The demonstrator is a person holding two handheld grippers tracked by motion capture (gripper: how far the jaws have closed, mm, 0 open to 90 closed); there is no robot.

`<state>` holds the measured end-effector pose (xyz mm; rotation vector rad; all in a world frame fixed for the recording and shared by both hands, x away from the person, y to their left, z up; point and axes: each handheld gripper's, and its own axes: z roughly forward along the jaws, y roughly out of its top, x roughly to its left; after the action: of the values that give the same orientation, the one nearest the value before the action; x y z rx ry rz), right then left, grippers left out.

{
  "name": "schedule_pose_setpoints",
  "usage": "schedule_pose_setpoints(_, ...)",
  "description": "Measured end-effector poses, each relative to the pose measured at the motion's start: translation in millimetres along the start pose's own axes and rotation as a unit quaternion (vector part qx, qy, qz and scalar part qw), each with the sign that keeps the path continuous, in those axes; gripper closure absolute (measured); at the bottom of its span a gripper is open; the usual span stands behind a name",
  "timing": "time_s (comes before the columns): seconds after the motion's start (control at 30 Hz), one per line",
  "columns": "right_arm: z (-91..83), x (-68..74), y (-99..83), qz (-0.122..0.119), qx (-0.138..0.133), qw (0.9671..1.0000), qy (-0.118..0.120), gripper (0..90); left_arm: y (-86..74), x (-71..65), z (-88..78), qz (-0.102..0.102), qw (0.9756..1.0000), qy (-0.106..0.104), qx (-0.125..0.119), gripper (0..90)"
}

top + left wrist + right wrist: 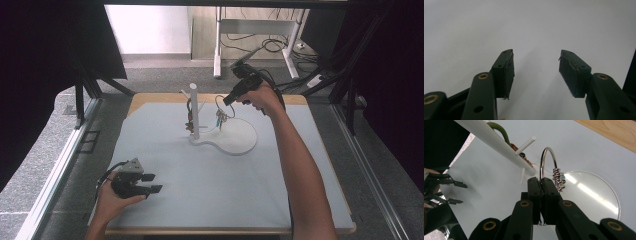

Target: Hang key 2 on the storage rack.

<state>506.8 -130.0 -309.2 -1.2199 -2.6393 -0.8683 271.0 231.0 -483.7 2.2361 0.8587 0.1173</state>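
Far left on the table (165,200), left gripper (149,183) at rest low over the pale cloth, jaws released and nothing between the pads (509,72), well apart from the work. Best left there, out of the way. Toward the middle, a white stand (194,112) upright on its round base (240,142), with short pegs (525,145) sticking out and a dark cord (189,117) already hung on its left side. Just right of the post, a metal ring (546,161) with small bright charms (558,180) threaded on it, raised above the base and held beside the post, not yet over a peg. Right gripper (540,188) clenched on the lower part of that ring, jaws pressed flat together around the wire. Step in hand, by the look of it: hanging the ring on a peg. To do it well: keep the grip firm so the ring cannot swing, tilt the open loop square to the peg, slide it along the peg toward the post, and let go only once the wire bears on the peg. Watch for the charms snagging and for knocking the light stand.
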Motion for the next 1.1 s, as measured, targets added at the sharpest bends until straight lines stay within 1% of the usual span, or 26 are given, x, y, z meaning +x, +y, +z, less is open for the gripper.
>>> schedule_pose_setpoints(0.2, 6.2, 3.1, 5.9, -0.002, 0.002, 1.0000, -0.002, 87.2, -0.6, 0.2, 0.4, 0.000, 1.0000, -0.002, 0.000, 45.8)
schedule_pose_setpoints(0.23, 6.5, 3.4, 7.1, -0.003, -0.001, 1.0000, -0.002, 87.2, -1.4, 1.3, 0.0, -0.005, 1.0000, -0.006, -0.002, 45.8)
schedule_pose_setpoints(0.27, 6.5, 3.4, 7.1, -0.003, -0.001, 1.0000, -0.002, 87.2, -1.4, 1.3, 0.0, -0.005, 1.0000, -0.006, -0.002, 45.7)
schedule_pose_setpoints(0.33, 7.1, 4.6, 10.7, -0.003, -0.001, 1.0000, -0.004, 87.2, -4.7, 5.4, -1.1, -0.018, 0.9998, -0.003, -0.003, 45.7)
schedule_pose_setpoints(0.43, 9.1, 5.7, 13.7, -0.005, -0.004, 1.0000, -0.002, 87.2, -5.8, 7.2, -2.7, -0.024, 0.9997, -0.003, -0.008, 45.8)
schedule_pose_setpoints(0.77, 17.6, 3.4, 17.7, -0.002, -0.002, 1.0000, -0.004, 87.2, -5.3, 6.3, -3.2, -0.022, 0.9997, -0.001, -0.011, 45.8)
schedule_pose_setpoints(0.93, 21.2, 1.9, 20.1, 0.001, -0.006, 1.0000, -0.004, 87.2, -4.4, 5.4, -3.0, -0.021, 0.9997, -0.003, -0.012, 45.7)
schedule_pose_setpoints(1.03, 25.5, 2.5, 22.9, 0.000, -0.008, 1.0000, -0.001, 87.2, -4.1, 5.0, -2.2, -0.021, 0.9997, -0.005, -0.009, 45.7)
schedule_pose_setpoints(1.1, 26.0, 3.0, 23.8, -0.001, -0.011, 0.9999, -0.003, 87.2, -4.1, 4.8, -2.0, -0.021, 0.9997, -0.004, -0.009, 45.6)
